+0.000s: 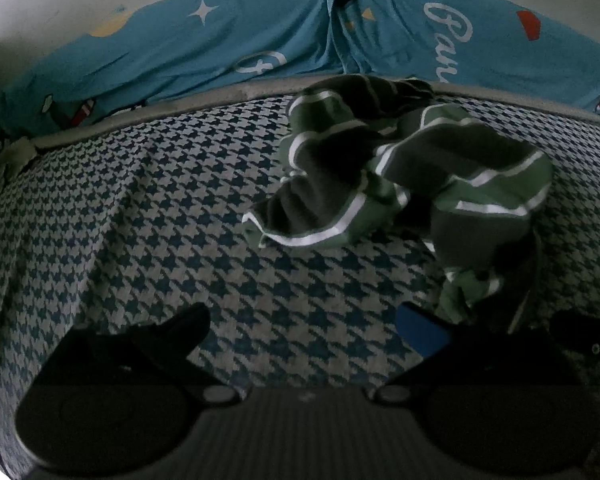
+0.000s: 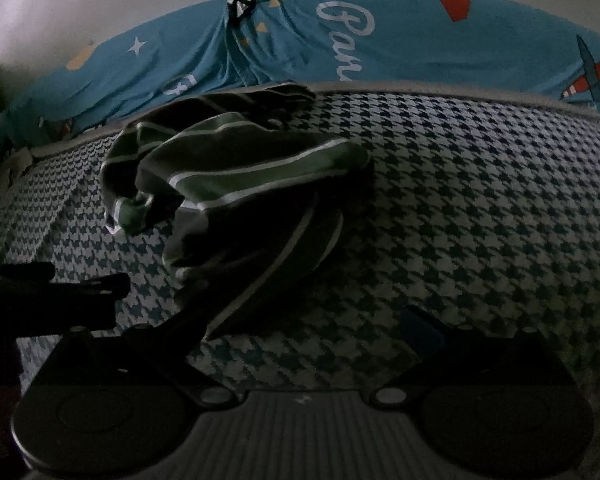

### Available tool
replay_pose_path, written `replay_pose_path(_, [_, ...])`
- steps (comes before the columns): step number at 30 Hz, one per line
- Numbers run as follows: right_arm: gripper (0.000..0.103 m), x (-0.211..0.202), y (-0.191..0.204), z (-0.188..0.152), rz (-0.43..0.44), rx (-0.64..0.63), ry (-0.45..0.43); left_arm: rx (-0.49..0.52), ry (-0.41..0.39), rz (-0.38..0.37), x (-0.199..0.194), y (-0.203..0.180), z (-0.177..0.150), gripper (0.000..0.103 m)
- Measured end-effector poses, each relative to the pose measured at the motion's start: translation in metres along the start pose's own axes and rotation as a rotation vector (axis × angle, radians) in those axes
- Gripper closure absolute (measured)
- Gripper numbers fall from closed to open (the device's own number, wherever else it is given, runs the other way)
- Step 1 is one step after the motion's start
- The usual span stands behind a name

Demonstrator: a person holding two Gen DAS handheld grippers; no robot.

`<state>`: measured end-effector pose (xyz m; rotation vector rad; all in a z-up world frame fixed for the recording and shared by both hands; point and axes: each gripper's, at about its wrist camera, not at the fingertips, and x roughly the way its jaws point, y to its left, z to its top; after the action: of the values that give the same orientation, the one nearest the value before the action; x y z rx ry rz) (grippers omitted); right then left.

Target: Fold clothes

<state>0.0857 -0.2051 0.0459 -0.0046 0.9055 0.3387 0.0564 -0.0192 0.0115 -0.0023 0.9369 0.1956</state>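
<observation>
A crumpled green garment with white stripes (image 1: 411, 176) lies on the houndstooth-patterned bed surface (image 1: 140, 220), right of centre in the left wrist view. My left gripper (image 1: 303, 328) is open just short of it; a low tail of the cloth hangs by its blue-padded right finger (image 1: 419, 332). In the right wrist view the same garment (image 2: 236, 184) fills the left middle. My right gripper (image 2: 303, 328) is open, its left finger (image 2: 180, 332) at the garment's near dark edge. Nothing is held between either pair of fingers.
A teal sheet with white lettering, stars and aeroplanes (image 1: 260, 40) hangs behind the bed's grey piped edge (image 1: 180, 104). A pale wall (image 2: 100, 0) rises above it. The left gripper's dark body (image 2: 40, 296) shows at the left of the right wrist view. The light is dim.
</observation>
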Motion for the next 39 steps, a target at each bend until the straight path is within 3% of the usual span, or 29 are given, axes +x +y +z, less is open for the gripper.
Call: replay_pose_path(39, [0.000, -0.0010, 0.0000, 0.0067, 0.000, 0.022, -0.025, 0.023, -0.001, -0.001, -0.0001, 0.0037, -0.0002, 0.000])
